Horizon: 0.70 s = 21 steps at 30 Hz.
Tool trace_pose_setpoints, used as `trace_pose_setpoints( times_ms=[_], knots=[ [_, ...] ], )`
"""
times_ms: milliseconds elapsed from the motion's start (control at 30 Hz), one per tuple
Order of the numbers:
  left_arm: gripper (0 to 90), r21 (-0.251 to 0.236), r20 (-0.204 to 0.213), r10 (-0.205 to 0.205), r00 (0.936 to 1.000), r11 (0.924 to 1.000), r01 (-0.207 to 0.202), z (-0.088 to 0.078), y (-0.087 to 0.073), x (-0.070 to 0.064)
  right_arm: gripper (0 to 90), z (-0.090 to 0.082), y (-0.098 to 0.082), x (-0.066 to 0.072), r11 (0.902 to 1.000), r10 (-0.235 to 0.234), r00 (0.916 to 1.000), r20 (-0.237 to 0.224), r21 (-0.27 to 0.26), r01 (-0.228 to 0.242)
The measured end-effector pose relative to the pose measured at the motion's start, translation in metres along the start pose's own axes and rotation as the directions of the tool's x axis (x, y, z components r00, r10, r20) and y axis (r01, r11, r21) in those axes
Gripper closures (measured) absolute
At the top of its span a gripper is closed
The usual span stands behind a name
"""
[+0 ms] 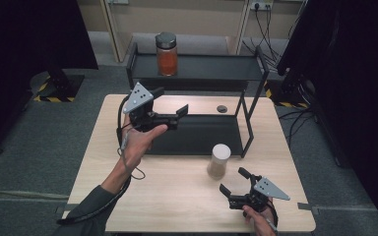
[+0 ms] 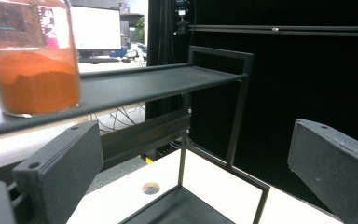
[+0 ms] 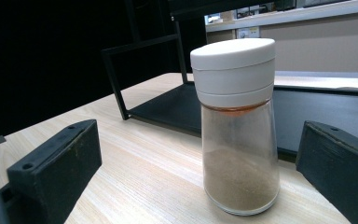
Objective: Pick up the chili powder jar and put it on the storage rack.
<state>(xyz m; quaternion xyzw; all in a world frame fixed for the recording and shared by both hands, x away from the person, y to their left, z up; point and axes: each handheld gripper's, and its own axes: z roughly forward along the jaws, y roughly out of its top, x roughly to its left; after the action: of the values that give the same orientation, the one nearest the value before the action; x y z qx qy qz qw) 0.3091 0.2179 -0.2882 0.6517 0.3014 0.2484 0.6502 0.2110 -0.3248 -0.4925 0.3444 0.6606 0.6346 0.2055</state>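
A glass jar of orange powder with a dark lid stands on the top shelf of a black metal rack; it looms at the upper left of the left gripper view. My left gripper is open and held above the rack's lower shelf, its jaws empty. A clear shaker with a white cap and brown powder stands upright on the table just in front of the rack. My right gripper is open close beside that shaker, jaws apart on either side and not touching it.
The rack's lower shelf lies flat on the light wooden table. A round cable hole sits in the tabletop behind it. Black curtains flank both sides, and cables hang at the back right.
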Motion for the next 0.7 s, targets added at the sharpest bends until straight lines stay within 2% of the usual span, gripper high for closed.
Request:
trace_pose_setpoints(
  times_ms=[267,700],
  knots=[
    [2.3,0.007,0.038,-0.006,0.9993,1.0,0.006,-0.008,-0.016,-0.005,0.4,0.0,0.0,0.0,1.0,-0.002,1.0,0.0,0.001,0.002],
    [2.3,0.011,0.075,0.012,0.9971,0.9999,-0.013,-0.02,-0.04,-0.012,0.4,0.0,0.0,0.001,1.0,-0.002,1.0,0.002,0.0,0.002]
  ],
)
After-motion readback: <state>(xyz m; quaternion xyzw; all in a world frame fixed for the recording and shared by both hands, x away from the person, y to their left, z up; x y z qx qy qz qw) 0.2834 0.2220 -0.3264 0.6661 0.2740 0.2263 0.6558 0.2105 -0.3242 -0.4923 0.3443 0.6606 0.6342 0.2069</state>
